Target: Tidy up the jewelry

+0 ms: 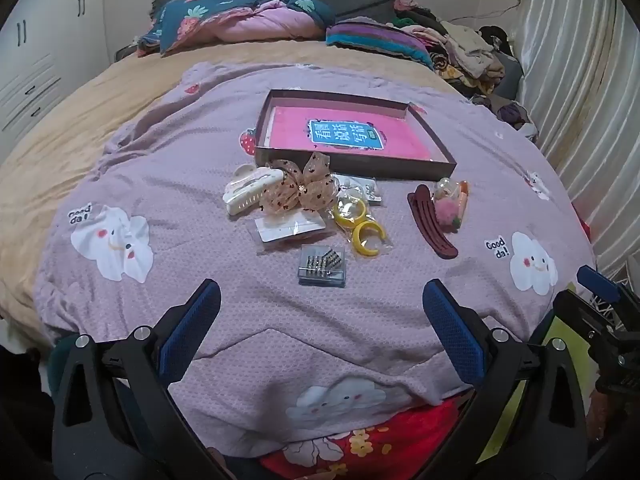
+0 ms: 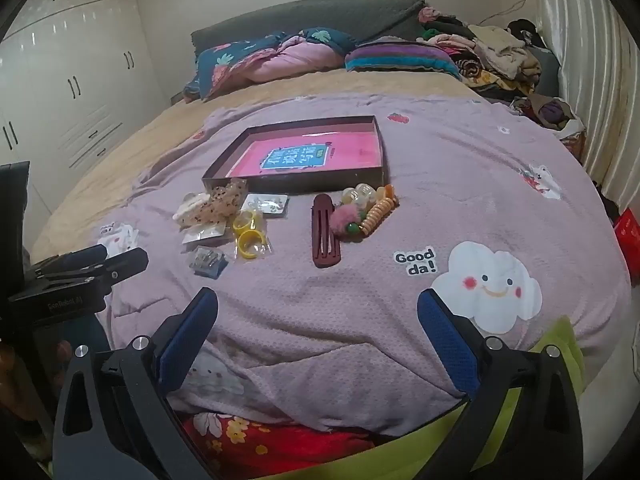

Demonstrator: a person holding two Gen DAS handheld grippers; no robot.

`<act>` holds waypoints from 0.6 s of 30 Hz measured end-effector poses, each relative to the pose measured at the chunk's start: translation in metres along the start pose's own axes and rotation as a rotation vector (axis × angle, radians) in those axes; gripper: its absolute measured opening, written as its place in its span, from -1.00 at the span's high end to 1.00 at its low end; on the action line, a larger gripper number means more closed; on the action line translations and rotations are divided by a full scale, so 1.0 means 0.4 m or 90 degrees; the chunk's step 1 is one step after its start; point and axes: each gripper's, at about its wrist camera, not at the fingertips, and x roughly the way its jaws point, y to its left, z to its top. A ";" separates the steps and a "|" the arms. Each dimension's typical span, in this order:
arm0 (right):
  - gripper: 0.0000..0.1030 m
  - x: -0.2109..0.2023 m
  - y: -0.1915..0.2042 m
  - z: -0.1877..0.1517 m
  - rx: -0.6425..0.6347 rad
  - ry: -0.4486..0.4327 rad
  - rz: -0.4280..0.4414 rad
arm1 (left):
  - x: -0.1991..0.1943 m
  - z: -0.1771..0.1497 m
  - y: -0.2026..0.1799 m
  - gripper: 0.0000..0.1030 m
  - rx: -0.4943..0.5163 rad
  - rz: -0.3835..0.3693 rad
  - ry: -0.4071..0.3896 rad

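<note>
While I hold both tools over the near edge of the bed [image 1: 120, 92], my left gripper [image 1: 320, 312] is wide open with nothing in it. My right gripper [image 2: 318, 320] is wide open too, and it holds nothing. Both point down at the purple blanket [image 1: 360, 320] with the white clouds on it.

The jewelry sits in the middle of the bed, well away from both grippers. A flat brown box [image 1: 432, 170] lies farthest from me, with a pink book [image 1: 288, 128] inside it. Just in front of the box, on the left, is a white hair claw [image 1: 240, 196] touching a spotted bow [image 1: 300, 188]. Next to the bow is a small bag with earrings [image 1: 368, 190]. Nearer to me are two yellow rings in a clear bag [image 1: 360, 226], a flat white card in a bag [image 1: 288, 230] and a little clear case [image 1: 322, 266] with shiny bits inside. The case is the closest thing to my left gripper.

Off to the right lies a long dark red hair clip [image 2: 325, 236]. Beside it are a pink fluffy ball [image 2: 345, 216], an orange coil hair tie [image 2: 378, 210] and some clear beads [image 2: 362, 192], all bunched up and touching.
</note>
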 end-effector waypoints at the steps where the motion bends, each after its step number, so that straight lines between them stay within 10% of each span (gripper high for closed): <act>1: -0.92 0.000 0.000 0.000 0.000 -0.001 -0.001 | 0.001 0.001 -0.001 -0.84 0.001 0.002 0.002; 18: -0.92 -0.019 -0.001 0.006 0.001 -0.011 0.005 | -0.022 0.009 -0.004 -0.84 -0.002 -0.005 -0.017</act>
